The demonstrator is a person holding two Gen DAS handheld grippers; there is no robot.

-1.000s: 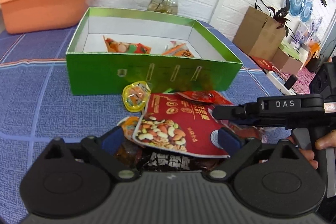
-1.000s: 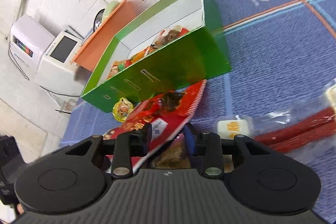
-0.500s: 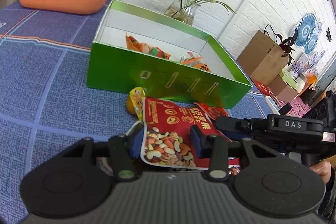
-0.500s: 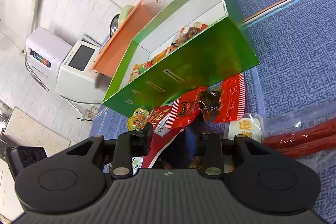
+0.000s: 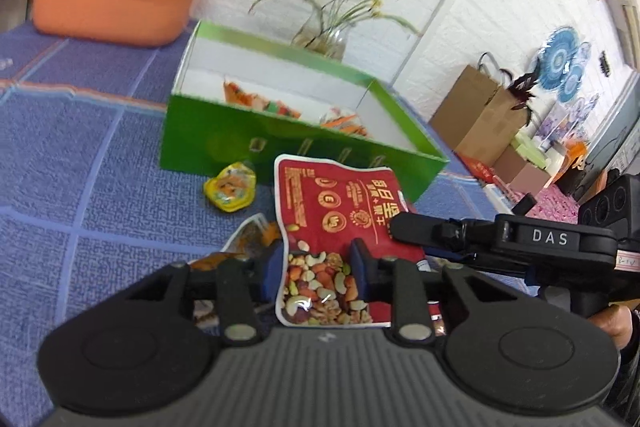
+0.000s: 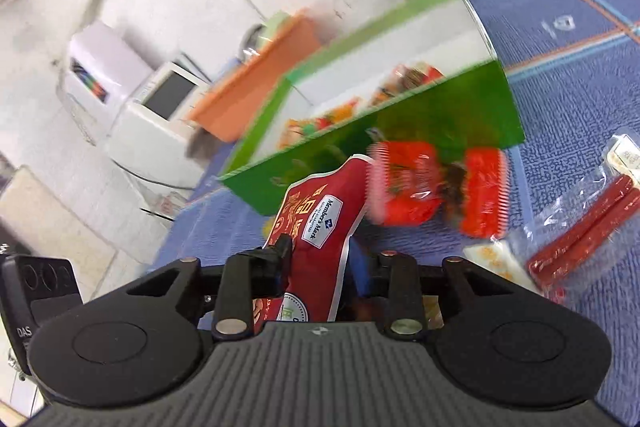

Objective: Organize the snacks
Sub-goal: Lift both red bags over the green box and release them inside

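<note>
A red nut bag (image 5: 340, 203) stands tilted up off the blue tablecloth, in front of the open green box (image 5: 280, 143). My left gripper (image 5: 318, 265) has its jaws closing on the bag's lower end, and the pads press on it. My right gripper (image 6: 320, 263) is closing on the same bag (image 6: 320, 227) from the side. One of its fingers (image 5: 440, 227) lies across the bag's right edge. Several snack packets lie inside the box.
A yellow jelly cup (image 5: 230, 187) and brown packets (image 5: 248, 239) lie near the box front. A red crinkle-edged packet (image 6: 420, 183) and a sausage-stick pack (image 6: 580, 227) lie to the right. An orange tub (image 5: 112, 7) and a flower vase (image 5: 324, 35) stand behind the box.
The left jaws went from wide apart to tight on the nut bag. The bag rose off the cloth and tilted up, and both grippers moved with it.
</note>
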